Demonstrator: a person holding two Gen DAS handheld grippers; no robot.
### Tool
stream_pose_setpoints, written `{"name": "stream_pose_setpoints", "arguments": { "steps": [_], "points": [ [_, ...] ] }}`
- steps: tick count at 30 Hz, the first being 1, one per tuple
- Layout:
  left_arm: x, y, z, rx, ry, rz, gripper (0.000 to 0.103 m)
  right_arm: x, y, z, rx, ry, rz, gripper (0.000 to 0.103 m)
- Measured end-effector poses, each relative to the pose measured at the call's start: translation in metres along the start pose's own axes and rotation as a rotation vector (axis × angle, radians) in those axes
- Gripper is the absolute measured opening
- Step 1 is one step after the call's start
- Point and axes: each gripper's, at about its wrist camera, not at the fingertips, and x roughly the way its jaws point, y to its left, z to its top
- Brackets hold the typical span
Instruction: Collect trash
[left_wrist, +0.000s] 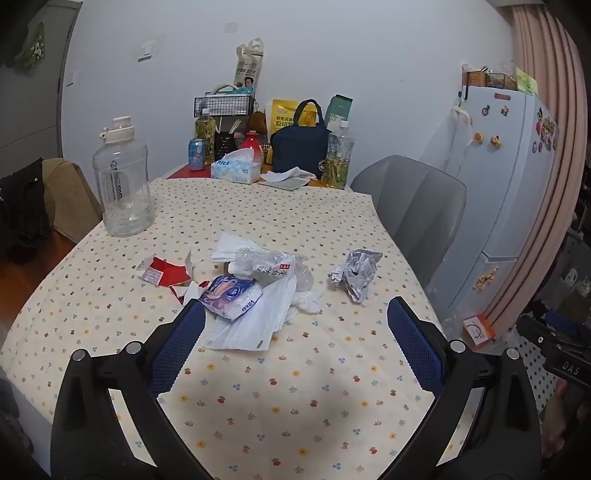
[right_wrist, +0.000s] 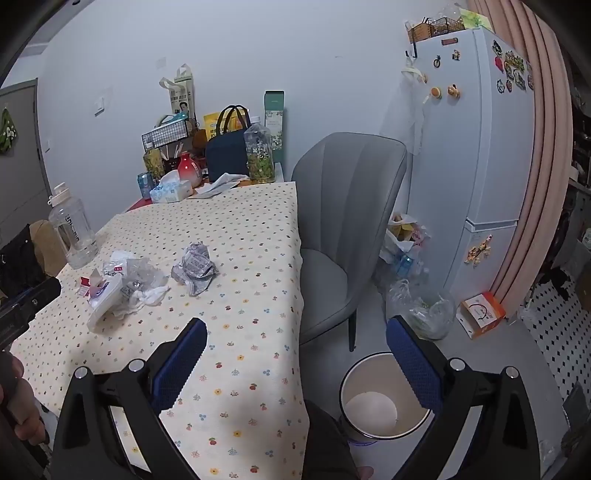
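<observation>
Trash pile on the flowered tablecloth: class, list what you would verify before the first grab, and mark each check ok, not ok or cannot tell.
1. Left gripper open, nothing between its jaws: ok.
2. Right gripper open, nothing held: ok.
3. Crumpled foil wrapper lies apart from the pile: ok.
4. Crushed plastic bottle free to lift alone: not ok, it rests on a white bag.
5. Bin on the floor, open: ok.
6. Bin lined: cannot tell.

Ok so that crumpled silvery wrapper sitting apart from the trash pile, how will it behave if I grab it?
The crumpled silvery wrapper is probably very light and should crush further under the pads. Its loose tail may flop or unfold. Pushed, it would likely slide across the tablecloth, not roll.
</observation>
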Motion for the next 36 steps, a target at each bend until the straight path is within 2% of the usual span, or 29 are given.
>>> {"name": "stream_pose_setpoints", "arguments": {
  "steps": [10,36],
  "points": [
    [0.003,0.000,0.010,0.006,0.021,-0.036,0.098,0.000,-0.005,0.000,-0.008,-0.013,-0.030,0.095],
    [0.007,-0.008,0.000,0.037,0.007,-0.039,0.098,0.003,-0.004,0.000,0.006,-0.012,-0.065,0.095]
  ]
}}
